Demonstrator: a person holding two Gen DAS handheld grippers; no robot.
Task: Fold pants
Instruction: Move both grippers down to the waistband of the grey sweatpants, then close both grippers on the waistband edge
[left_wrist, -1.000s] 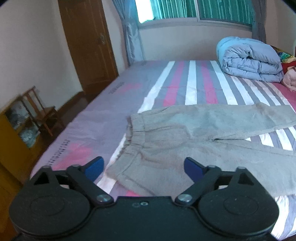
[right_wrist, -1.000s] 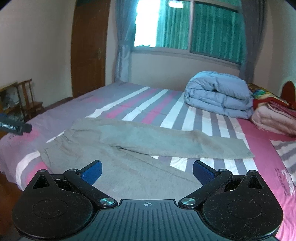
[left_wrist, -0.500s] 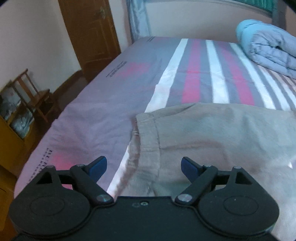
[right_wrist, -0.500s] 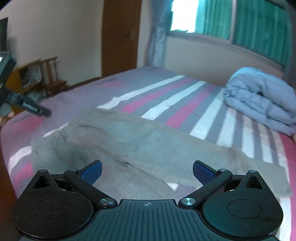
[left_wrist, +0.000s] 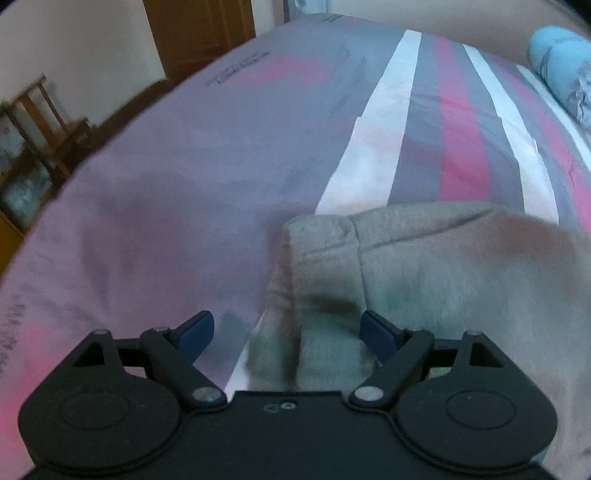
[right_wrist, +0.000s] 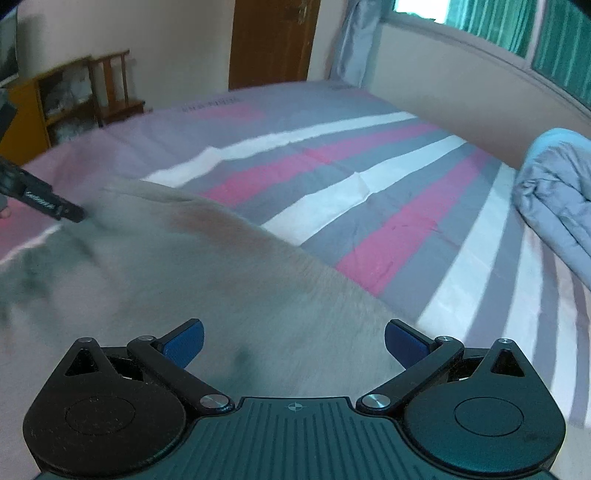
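While the grey pants (left_wrist: 443, 280) lie flat on the striped bed (left_wrist: 184, 184), waistband toward its foot and legs running lengthwise toward the folded quilt (right_wrist: 554, 192), the left gripper (left_wrist: 286, 328) straddles the waistband, fingers spread; the right gripper (right_wrist: 293, 341), also spread, hangs over a leg.

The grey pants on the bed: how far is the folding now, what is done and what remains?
Nothing looks folded yet: the grey pants lie spread flat on the striped bedsheet. In hand: the left claw hangs open over the waistband, and the right claw hangs open over the pants' far edge; neither grips cloth. Left to do: grasp the fabric and make every fold.
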